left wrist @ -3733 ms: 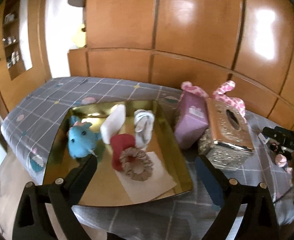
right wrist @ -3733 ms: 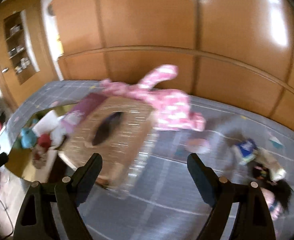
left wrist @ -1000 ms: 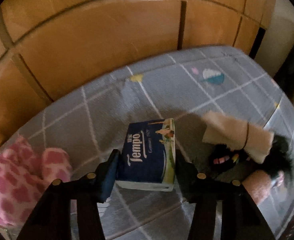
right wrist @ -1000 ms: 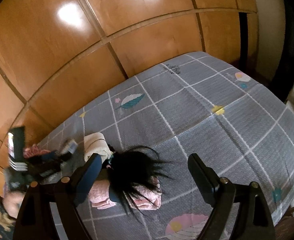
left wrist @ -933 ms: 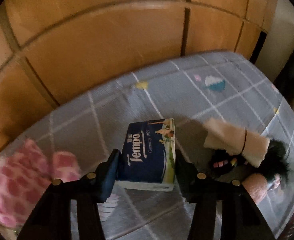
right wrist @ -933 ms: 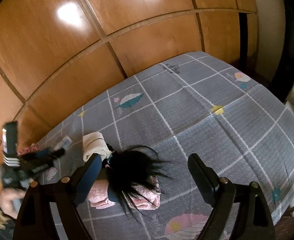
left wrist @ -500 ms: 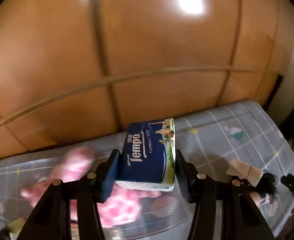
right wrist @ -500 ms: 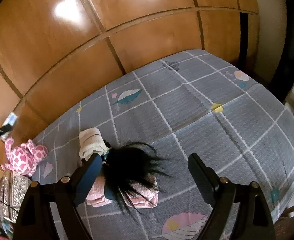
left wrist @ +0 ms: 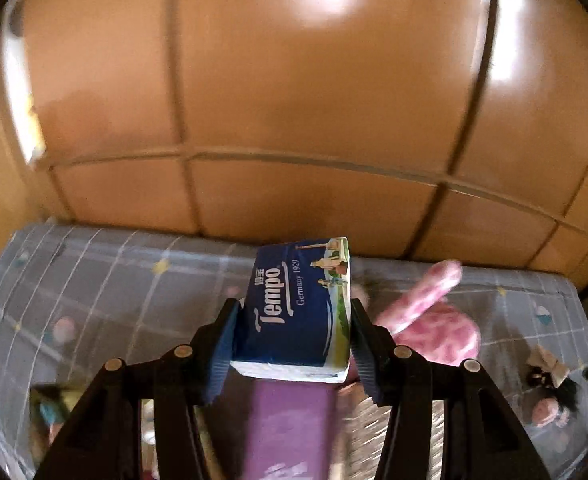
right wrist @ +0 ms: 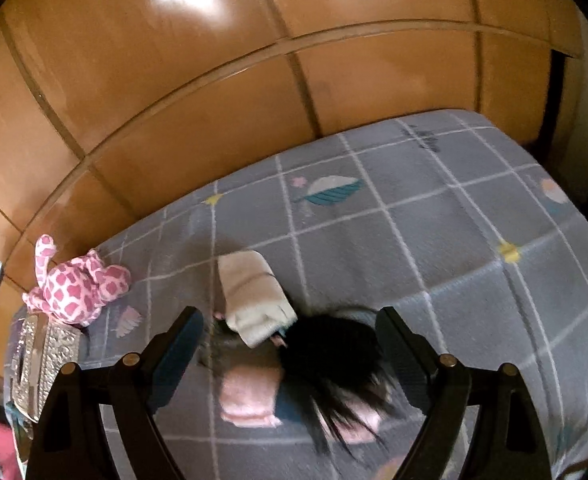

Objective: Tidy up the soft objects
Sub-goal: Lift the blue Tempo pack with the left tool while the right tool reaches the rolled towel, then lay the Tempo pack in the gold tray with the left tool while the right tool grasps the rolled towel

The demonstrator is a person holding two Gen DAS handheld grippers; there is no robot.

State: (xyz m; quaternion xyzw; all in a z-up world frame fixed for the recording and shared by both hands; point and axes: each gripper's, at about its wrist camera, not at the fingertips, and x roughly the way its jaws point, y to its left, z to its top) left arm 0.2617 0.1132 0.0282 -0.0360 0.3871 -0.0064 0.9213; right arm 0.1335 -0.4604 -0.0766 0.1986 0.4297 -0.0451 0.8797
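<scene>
The left claw (left wrist: 292, 344) is pinching the blue Tempo tissue pack (left wrist: 298, 312) by its two sides, the pack carried in the air above a purple box (left wrist: 290, 428) and a glittery tissue-box cover (left wrist: 378, 420) that lie blurred beneath it. Since the pack is soft and its wrapper looks slick, a quick swing could, I judge, let it slide out of the pads or twist in them, dropping short of wherever it belongs; a harder squeeze would only crush it. The right claw (right wrist: 290, 344) is spread with nothing between its pads, poised over a black-haired doll (right wrist: 330, 364) lying on the grey checked bed cover (right wrist: 434, 216), a beige folded cloth (right wrist: 252, 292) touching the doll's far side; closing here may catch loose hair or the cloth rather than the body. Only the left view shows the carried pack and, dimly at its lower left edge, something blue. Only the right view shows the doll close up, while the pink spotted plush (right wrist: 78, 284) shows whole there, well apart from the doll.
</scene>
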